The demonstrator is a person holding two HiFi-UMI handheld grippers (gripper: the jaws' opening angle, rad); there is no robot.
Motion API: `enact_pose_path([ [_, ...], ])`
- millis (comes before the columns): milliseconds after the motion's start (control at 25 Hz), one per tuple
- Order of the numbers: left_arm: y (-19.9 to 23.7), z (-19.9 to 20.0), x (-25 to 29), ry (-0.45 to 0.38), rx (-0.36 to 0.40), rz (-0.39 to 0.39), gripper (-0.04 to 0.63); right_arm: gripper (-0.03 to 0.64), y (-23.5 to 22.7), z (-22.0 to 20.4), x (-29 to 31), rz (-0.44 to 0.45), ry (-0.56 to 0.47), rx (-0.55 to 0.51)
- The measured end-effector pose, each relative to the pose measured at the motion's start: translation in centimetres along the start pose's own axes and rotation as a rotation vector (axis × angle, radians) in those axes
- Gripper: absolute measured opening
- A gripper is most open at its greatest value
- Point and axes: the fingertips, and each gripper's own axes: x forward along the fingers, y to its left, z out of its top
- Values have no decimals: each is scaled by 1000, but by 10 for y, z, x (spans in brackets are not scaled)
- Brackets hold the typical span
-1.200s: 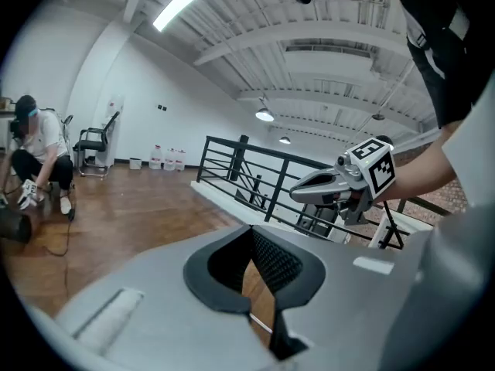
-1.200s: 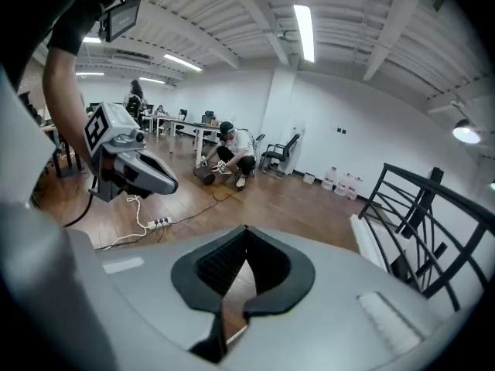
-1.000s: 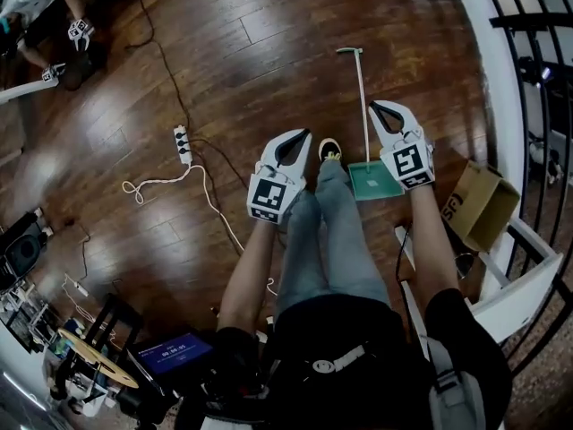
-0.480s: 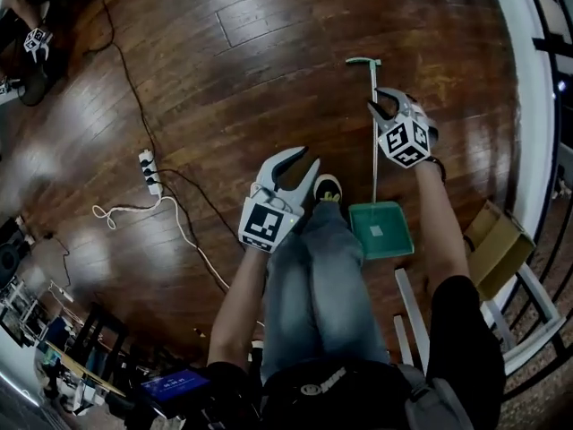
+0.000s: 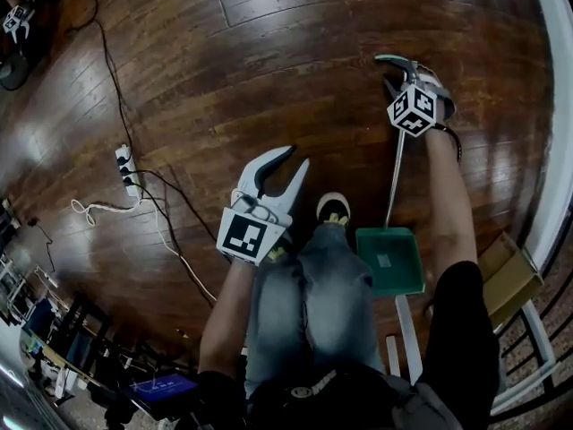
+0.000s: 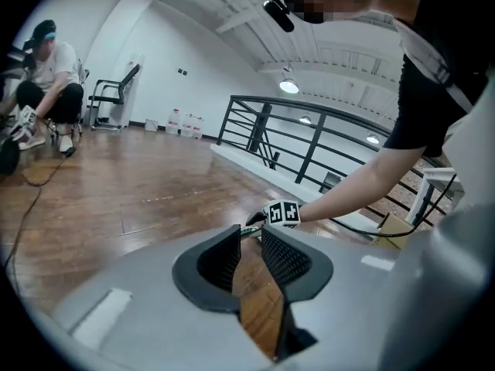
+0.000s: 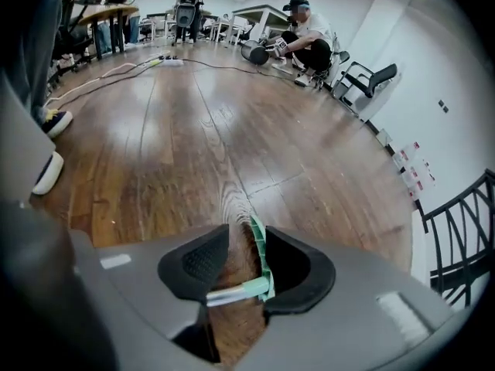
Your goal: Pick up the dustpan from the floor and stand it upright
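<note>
The dustpan lies flat on the wooden floor: its green pan (image 5: 390,260) is beside my right shoe, and its thin metal handle (image 5: 395,173) runs away from me to a green grip (image 5: 394,59). My right gripper (image 5: 398,72) points steeply down at that far end. In the right gripper view its jaws (image 7: 246,246) are opening. The green grip (image 7: 259,261) lies between them against the right pad, clear of the left one. My left gripper (image 5: 300,155) hovers open and empty over bare floor by my left knee (image 6: 249,234).
A power strip (image 5: 128,170) with a white cable (image 5: 98,209) lies on the floor to the left. A cardboard box (image 5: 510,280) and white frame pieces (image 5: 407,339) sit at the right near the railing base (image 5: 555,106). Another person (image 7: 305,41) sits far off by a chair (image 7: 367,79).
Both grippers have come down toward the floor. The right one moved from beside the pan out along the handle to the green grip, and its jaws spread. The left one stayed open.
</note>
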Motion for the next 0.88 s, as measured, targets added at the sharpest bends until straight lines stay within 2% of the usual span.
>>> enact_pose_path([
  [120, 11, -7, 1, -17, -12, 6, 103, 173, -6, -6, 28, 1, 38, -29],
  [400, 17, -24, -4, -11, 13, 16, 100, 158, -9, -16, 67, 17, 126, -138],
  [440, 18, -23, -4, -15, 10, 16, 100, 135, -12, -17, 66, 7, 140, -168],
  [480, 19, -21, -6, -21, 5, 17, 100, 72, -16, -18, 62, -13, 156, -204],
  [520, 20, -19, -9, -26, -4, 17, 100, 71, -19, -17, 56, -36, 167, -228],
  [680, 13, 0, -27, -34, -36, 14, 98, 71, -33, -1, -8, -169, 139, -222],
  [880, -48, 75, -85, -67, 16, -23, 94, 71, -42, 31, -194, -392, 90, -209],
])
